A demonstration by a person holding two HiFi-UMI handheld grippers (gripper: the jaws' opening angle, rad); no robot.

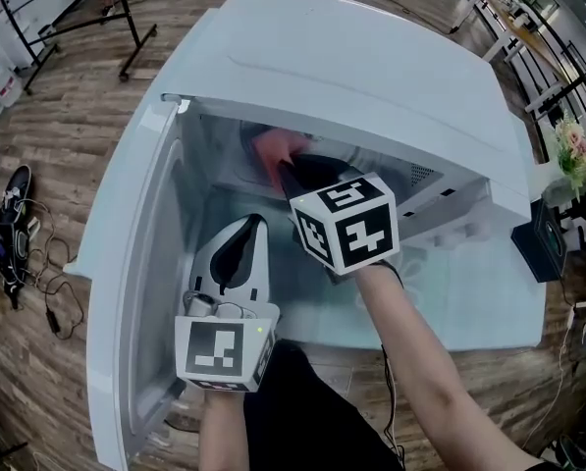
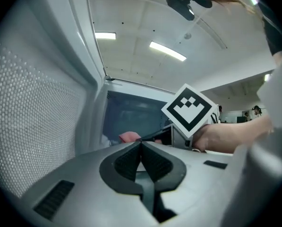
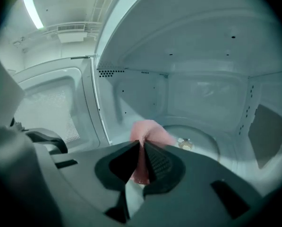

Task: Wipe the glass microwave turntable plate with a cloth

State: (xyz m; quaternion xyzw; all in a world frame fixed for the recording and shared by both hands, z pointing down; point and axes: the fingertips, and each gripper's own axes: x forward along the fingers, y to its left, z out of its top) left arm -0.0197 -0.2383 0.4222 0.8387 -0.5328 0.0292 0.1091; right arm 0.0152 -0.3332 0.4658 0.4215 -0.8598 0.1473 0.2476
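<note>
Plate lies flat on the microwave floor, deep in the cavity, right of centre in the right gripper view. A small brownish bit sits on it, either a hub or a crumb; too blurred to say. The pink cloth hangs at the plate's near-left edge, and contact with the glass looks likely.

Right hand-held gripper is inside the cavity, jaws clamped on a thin fold of cloth. Left hand-held gripper is outside, near the open door, jaws fully closed on nothing.

Risks:
- The grip is on a narrow fold, so dragging across glass could pull the cloth free.
- Pressing on the rim could tip the plate or slide it off its seat, and nothing steadies it.
- The bunched cloth leaves the jaw tips exposed, so they may scrape the glass.
- The cavity is tight, so the marker cube could knock the roof.
- The far-right side is easily missed.
</note>
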